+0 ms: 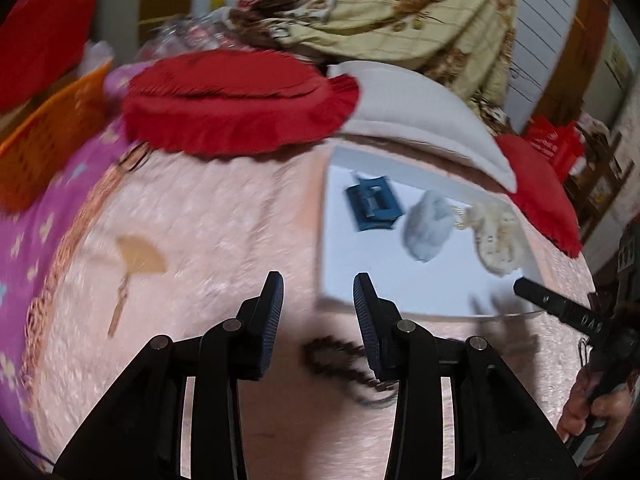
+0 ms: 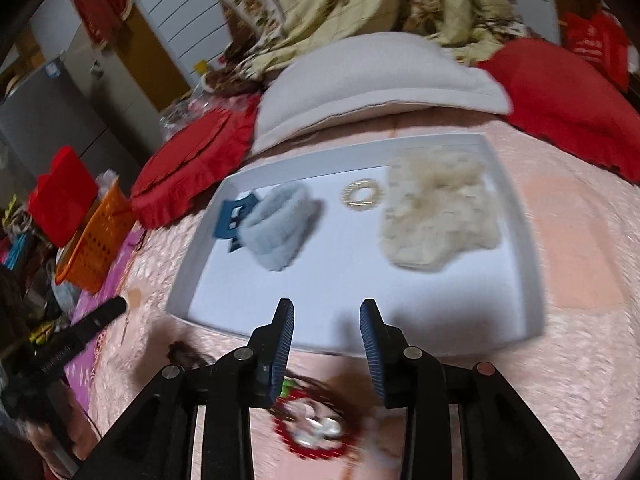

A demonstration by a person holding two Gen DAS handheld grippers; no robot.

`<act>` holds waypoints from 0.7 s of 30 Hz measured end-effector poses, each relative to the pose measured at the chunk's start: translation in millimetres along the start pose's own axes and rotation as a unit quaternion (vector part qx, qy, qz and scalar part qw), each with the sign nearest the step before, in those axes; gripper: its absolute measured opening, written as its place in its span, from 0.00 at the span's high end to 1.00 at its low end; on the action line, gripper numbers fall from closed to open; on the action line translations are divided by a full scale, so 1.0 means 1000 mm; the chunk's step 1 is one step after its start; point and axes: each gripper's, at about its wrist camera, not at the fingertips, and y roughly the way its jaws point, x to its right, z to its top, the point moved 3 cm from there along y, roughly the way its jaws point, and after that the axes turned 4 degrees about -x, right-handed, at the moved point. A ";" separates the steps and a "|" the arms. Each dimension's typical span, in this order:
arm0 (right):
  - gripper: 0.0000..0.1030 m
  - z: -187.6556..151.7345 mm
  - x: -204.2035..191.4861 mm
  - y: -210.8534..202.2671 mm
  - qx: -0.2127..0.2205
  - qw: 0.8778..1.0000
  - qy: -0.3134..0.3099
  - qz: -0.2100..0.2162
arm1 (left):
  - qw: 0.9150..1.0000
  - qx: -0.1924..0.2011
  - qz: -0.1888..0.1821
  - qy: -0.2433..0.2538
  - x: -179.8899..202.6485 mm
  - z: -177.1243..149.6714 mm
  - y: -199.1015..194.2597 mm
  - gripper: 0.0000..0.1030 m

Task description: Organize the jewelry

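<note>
A white tray (image 2: 524,248) lies on the pink bedspread and holds a blue hair claw (image 2: 234,212), a light blue fuzzy scrunchie (image 2: 280,232), a small gold ring (image 2: 362,196) and a cream fuzzy scrunchie (image 2: 436,220). The tray also shows in the left wrist view (image 1: 360,280). My left gripper (image 1: 318,292) is open and empty above a dark brown beaded bracelet (image 1: 340,364). My right gripper (image 2: 326,320) is open and empty at the tray's near edge. A red beaded piece with pearly stones (image 2: 316,432) lies under it. A fan-shaped earring (image 1: 138,260) lies left on the bedspread.
A red fringed cushion (image 1: 240,100), a white pillow (image 2: 380,80) and another red cushion (image 2: 568,100) line the far side. An orange basket (image 1: 44,140) stands at the left. A floral quilt (image 1: 400,12) is heaped behind.
</note>
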 end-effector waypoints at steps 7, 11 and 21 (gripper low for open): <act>0.68 0.027 -0.037 0.065 -0.050 0.998 -0.020 -0.016 | 1.000 -0.007 0.004 -0.026 -0.034 0.003 0.005 0.65; 0.68 0.050 -0.045 0.102 -0.064 0.996 -0.030 -0.059 | 0.998 -0.021 -0.026 -0.051 -0.047 0.005 0.006 0.65; 0.68 0.061 -0.049 0.063 -0.045 0.997 -0.028 -0.057 | 0.999 -0.027 -0.006 -0.031 -0.040 -0.002 0.006 0.65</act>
